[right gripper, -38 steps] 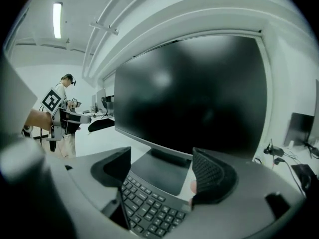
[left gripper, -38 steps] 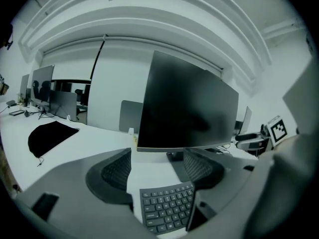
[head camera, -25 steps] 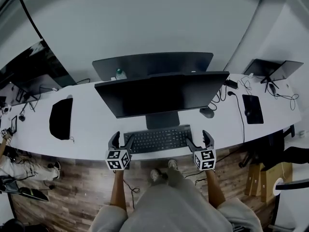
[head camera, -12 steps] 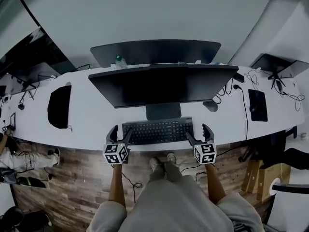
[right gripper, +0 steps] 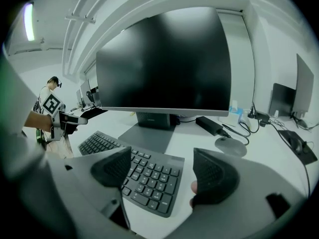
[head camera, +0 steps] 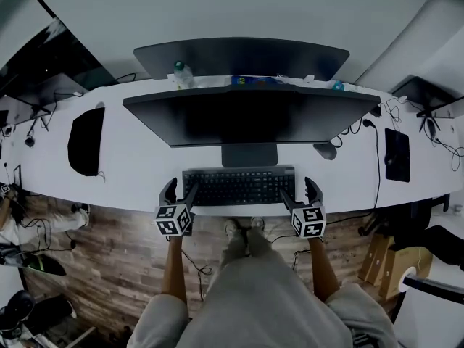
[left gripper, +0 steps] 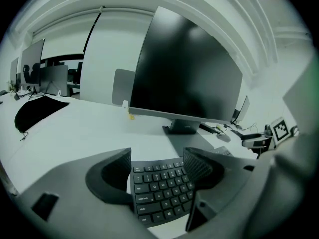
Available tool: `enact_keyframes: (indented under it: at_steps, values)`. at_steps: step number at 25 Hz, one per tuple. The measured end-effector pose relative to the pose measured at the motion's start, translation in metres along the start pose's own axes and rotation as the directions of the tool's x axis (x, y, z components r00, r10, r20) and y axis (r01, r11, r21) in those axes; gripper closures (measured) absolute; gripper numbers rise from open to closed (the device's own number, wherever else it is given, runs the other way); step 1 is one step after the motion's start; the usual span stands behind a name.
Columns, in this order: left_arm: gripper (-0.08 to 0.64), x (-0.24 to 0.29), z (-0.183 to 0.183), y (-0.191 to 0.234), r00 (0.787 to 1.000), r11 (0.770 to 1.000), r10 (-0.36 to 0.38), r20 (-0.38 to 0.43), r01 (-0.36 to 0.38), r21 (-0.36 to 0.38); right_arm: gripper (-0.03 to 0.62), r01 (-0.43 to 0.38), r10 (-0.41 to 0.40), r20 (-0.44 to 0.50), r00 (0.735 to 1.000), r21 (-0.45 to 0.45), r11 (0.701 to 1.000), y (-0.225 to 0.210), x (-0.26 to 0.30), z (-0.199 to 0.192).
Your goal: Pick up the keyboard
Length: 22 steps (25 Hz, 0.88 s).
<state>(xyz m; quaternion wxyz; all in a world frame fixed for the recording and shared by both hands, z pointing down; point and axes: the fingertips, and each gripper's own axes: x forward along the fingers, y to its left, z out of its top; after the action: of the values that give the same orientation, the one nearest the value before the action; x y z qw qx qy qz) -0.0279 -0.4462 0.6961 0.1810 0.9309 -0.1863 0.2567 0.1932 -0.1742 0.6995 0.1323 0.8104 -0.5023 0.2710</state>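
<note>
A black keyboard (head camera: 239, 185) lies flat on the white desk (head camera: 145, 172), just in front of the monitor stand. My left gripper (head camera: 179, 193) is open at the keyboard's left end. In the left gripper view its jaws stand either side of the keyboard's (left gripper: 159, 185) left keys, and the left gripper (left gripper: 157, 166) touches nothing that I can see. My right gripper (head camera: 296, 192) is open at the right end. In the right gripper view the keyboard's (right gripper: 144, 176) right corner lies between the wide-apart jaws of the right gripper (right gripper: 162, 171).
A wide dark monitor (head camera: 250, 114) stands right behind the keyboard, with a second one (head camera: 239, 55) behind it. A grey mouse (head camera: 325, 151) and cables lie to the right, beside a power brick (right gripper: 209, 125). A black pad (head camera: 85, 140) lies far left. The desk edge runs just under both grippers.
The head view has shifted, so the desk sits higher in the picture. Both grippers stay open at the keyboard's two ends. The keyboard has not moved on the desk.
</note>
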Motion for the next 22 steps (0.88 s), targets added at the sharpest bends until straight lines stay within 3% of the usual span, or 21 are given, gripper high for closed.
enact_keyframes:
  at_steps: [8,22]
  values:
    - [0.253,0.019,-0.026,0.008,0.997,0.999,0.009,-0.074,-0.011,-0.034,0.212,-0.032,0.034,-0.064,0.997,0.032,0.999,-0.001,0.027,-0.02]
    - [0.253,0.051,-0.043,0.018,0.994,0.998,-0.016,-0.112,0.008,-0.069,0.21,-0.029,0.044,-0.124,0.991,0.124,0.992,-0.009,0.074,-0.043]
